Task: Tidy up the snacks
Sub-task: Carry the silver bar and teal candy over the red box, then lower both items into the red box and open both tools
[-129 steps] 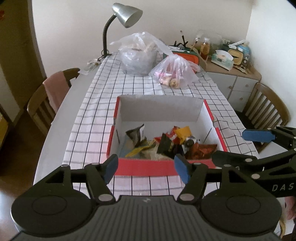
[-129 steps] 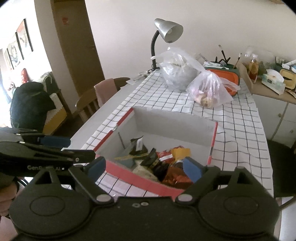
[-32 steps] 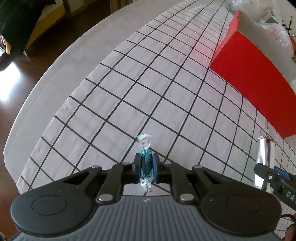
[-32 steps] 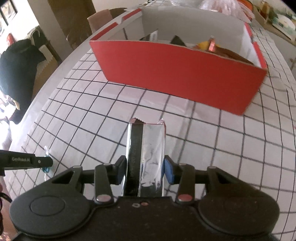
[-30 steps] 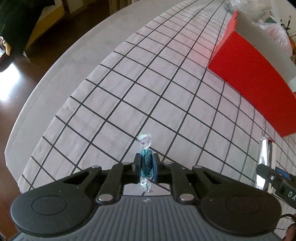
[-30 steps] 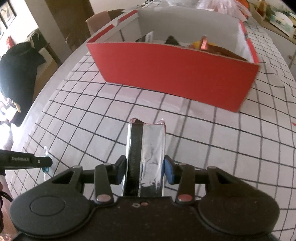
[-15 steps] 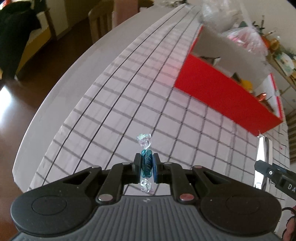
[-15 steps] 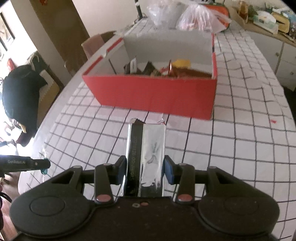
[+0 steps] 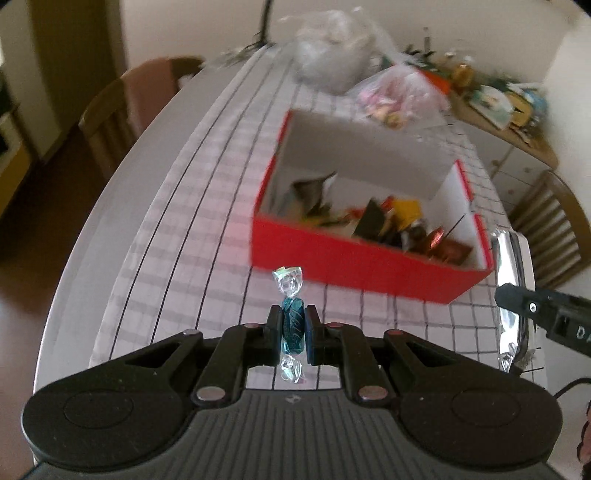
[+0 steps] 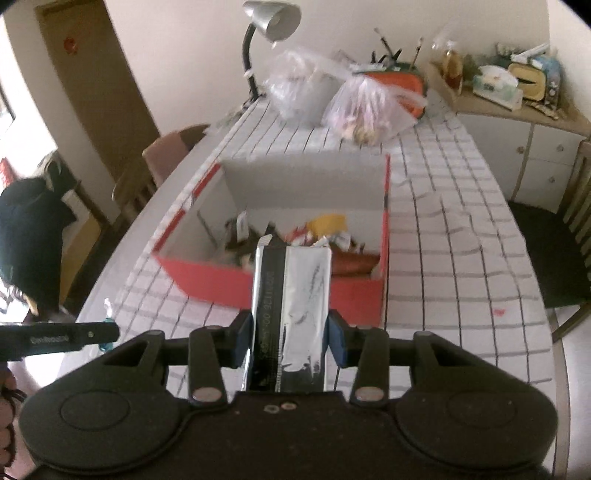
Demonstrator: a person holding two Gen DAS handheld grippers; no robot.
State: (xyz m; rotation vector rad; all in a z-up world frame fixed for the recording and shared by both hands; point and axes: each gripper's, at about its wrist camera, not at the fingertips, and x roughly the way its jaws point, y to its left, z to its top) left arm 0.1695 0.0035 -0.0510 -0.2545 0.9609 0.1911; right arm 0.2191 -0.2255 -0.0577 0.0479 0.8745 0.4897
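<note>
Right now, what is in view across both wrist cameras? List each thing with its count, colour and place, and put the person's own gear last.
box: one, red outside, white inside, mid-table.
loose snacks: several, mixed colours, inside the box.
candy: one, teal with clear twisted ends, between the left gripper's fingers.
snack packet: one, silver with a black stripe, between the right gripper's fingers.
plastic bags: two, clear, at the table's far end.
desk lamp: one, silver, behind the bags.
tablecloth: one, white with black grid.
chairs: at least two, wooden, beside the table.
left gripper: black, shut on the candy.
right gripper: black, blue pads, shut on the snack packet.
</note>
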